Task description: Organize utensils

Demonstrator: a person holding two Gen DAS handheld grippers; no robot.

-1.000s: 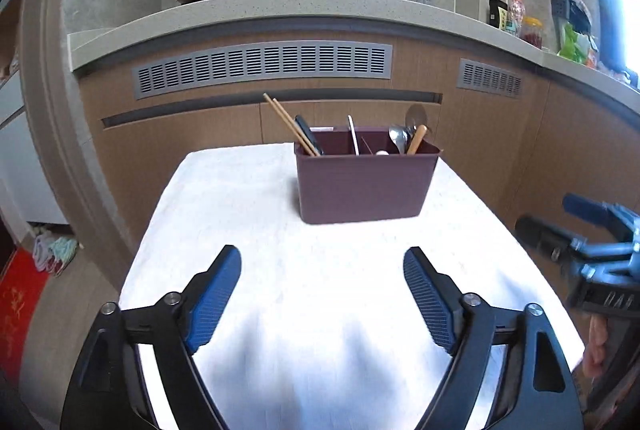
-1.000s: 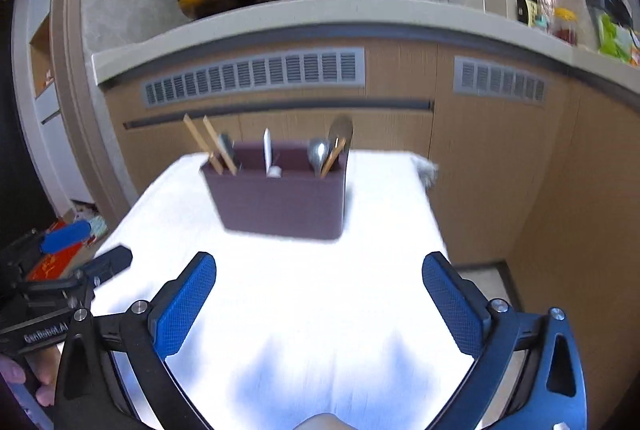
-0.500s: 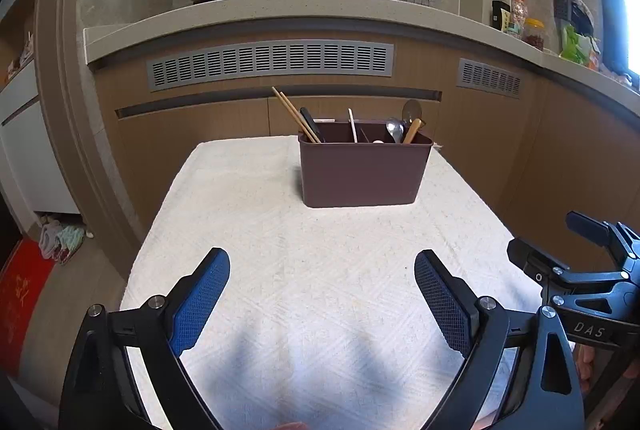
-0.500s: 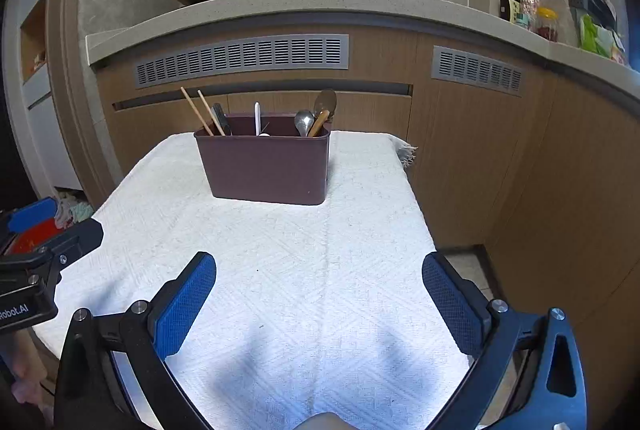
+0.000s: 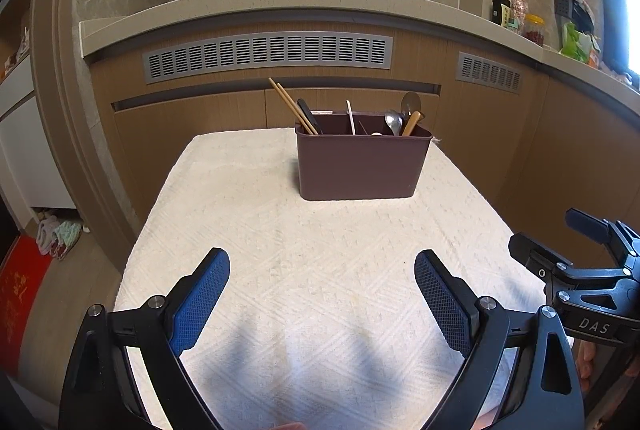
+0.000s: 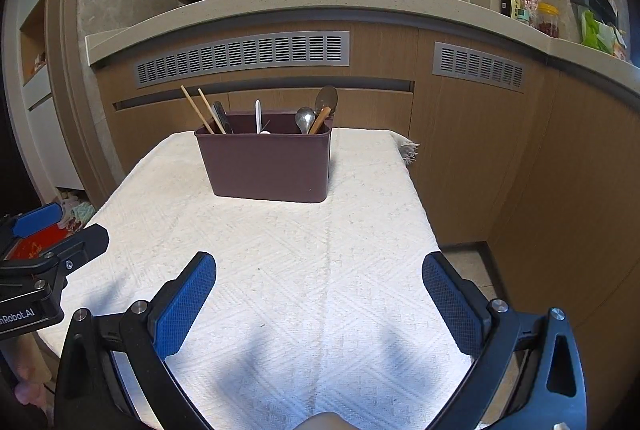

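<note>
Left gripper (image 5: 322, 270): jaws spread wide, empty, above the near part of the white tablecloth (image 5: 240, 213).
Chopsticks (image 5: 288, 103): leaning left in the left end of the caddy.
Utensil caddy (image 5: 362, 165): maroon, upright on the far half of the cloth, near the centre.
White utensil (image 5: 351, 115): upright in the middle section.
Metal spoon (image 5: 394, 121): right end, beside a wooden-handled spoon (image 5: 411, 111).
Right gripper (image 6: 319, 266): jaws apart, empty, over the cloth's near right side.
</note>
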